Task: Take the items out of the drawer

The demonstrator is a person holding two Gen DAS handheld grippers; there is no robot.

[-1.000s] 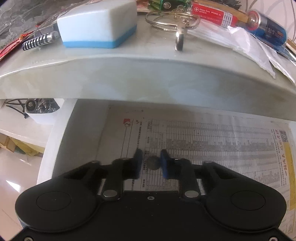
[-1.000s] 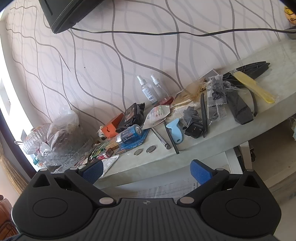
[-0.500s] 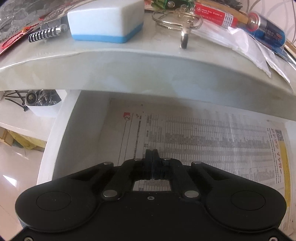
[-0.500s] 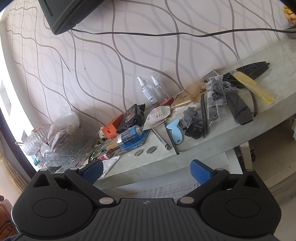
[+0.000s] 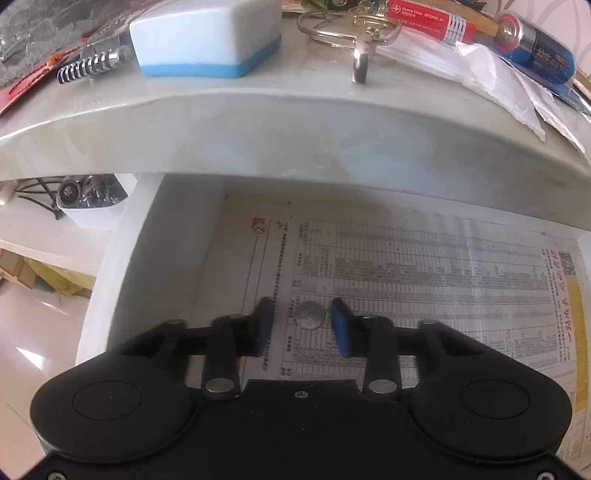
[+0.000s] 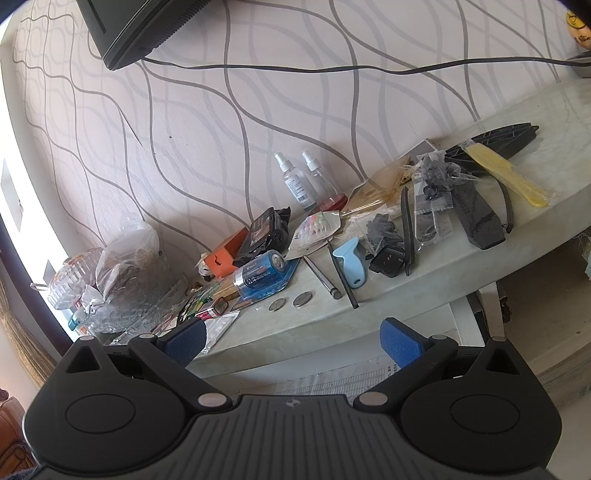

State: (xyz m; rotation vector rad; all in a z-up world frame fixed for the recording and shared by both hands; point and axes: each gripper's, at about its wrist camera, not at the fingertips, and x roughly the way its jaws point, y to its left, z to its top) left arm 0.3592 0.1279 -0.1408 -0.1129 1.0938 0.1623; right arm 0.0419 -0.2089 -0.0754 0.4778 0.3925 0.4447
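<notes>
In the left wrist view the open white drawer (image 5: 147, 266) is lined with a printed newspaper sheet (image 5: 424, 266). A small silver coin (image 5: 310, 314) lies flat on that paper. My left gripper (image 5: 300, 309) points down into the drawer, and its jaws are opening on either side of the coin. The blue pads (image 5: 338, 325) stand clear of the coin's edge. In the right wrist view my right gripper (image 6: 291, 338) hangs open in front of the countertop (image 6: 424, 288) with nothing between its fingers.
The countertop's lip (image 5: 258, 122) overhangs the drawer's back. On it lie a white-and-blue box (image 5: 207, 40), a key ring (image 5: 354, 33), a blue battery (image 6: 262, 273), two coins (image 6: 303, 298), spray bottles (image 6: 295, 181) and several bagged items. A cable crosses the wall.
Half a second ago the left jaws were shut together over the coin. They have since spread apart, and the coin shows flat on the paper. The right gripper has not moved.
</notes>
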